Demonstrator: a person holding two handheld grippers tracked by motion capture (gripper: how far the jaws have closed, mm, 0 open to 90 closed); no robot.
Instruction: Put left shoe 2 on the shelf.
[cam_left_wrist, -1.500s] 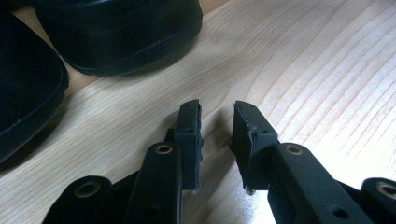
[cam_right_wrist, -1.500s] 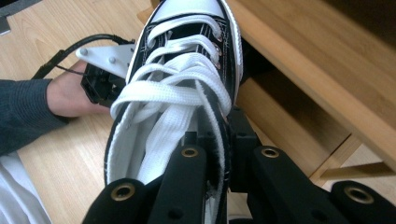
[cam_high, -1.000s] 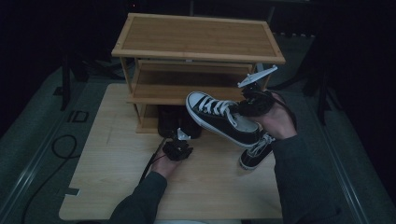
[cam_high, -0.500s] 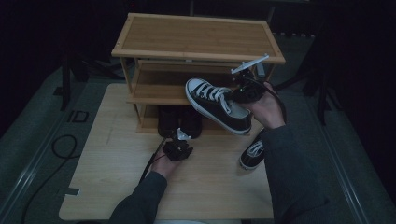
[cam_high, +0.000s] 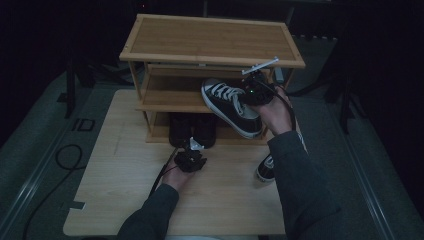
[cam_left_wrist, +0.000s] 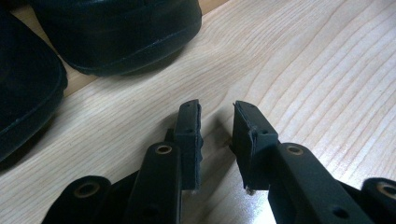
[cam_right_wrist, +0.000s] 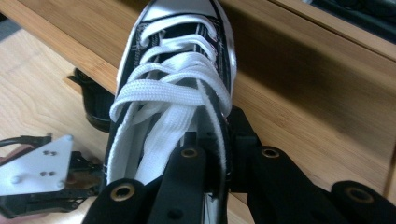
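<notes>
The right gripper, clamped on the sneaker (side wall between its jaws), has carried it from the table's right edge to the rack middle shelf. Black shoes occupy the bottom shelf. The left gripper rests apart, empty.

Left gripper, jaws parted, over table near black shoes.
</notes>
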